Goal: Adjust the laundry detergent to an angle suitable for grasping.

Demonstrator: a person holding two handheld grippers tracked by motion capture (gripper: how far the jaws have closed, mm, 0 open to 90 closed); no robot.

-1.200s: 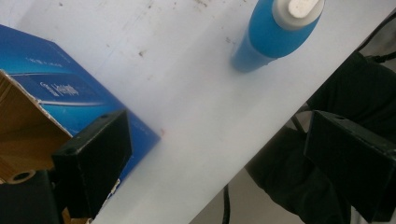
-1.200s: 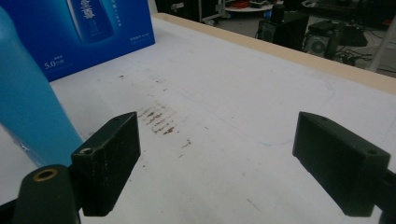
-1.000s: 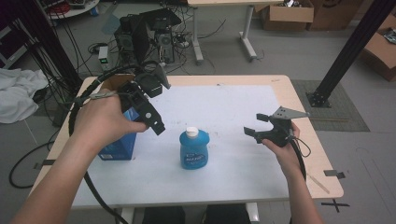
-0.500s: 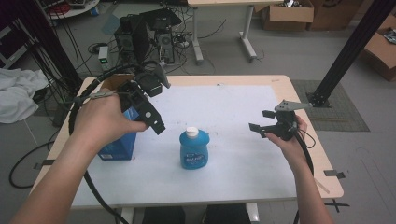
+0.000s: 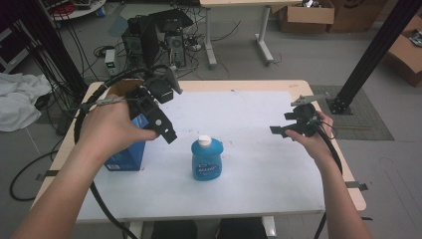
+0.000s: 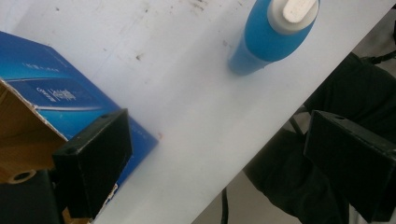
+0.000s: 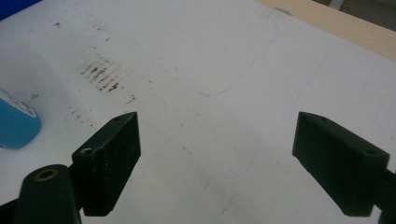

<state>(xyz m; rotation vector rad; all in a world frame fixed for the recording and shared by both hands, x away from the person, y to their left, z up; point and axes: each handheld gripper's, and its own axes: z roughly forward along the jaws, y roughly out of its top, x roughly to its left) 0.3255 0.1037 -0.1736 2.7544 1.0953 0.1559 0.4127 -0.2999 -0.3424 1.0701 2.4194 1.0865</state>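
I hold two grippers, one in each hand, and both stand wide with nothing between their jaws. My left gripper [image 5: 166, 130] hangs tilted over the near corner of the one blue cardboard box [image 5: 127, 149], whose brown inner flap stands open; in the left gripper view the box [image 6: 56, 100] lies just behind my left-hand pad [image 6: 93, 163] and the other pad [image 6: 352, 163] hangs beyond the near edge of the table, over dark cloth. There is one blue plastic bottle with a white cap [image 5: 206, 158], upright on the white table top [image 5: 249, 124], and it stands apart from my left fingertips, a little beyond and to the side of them; in the left gripper view the bottle [image 6: 271, 35] shows ahead of the gap between the pads. My right gripper [image 5: 278, 130] points across the table toward that bottle from well away, raised off the surface. In the right gripper view its two black pads [image 7: 109, 158] are spread far apart over bare, scuffed white surface, and the edge of the bottle [image 7: 16, 126] sits off past the left-hand pad, touching neither finger
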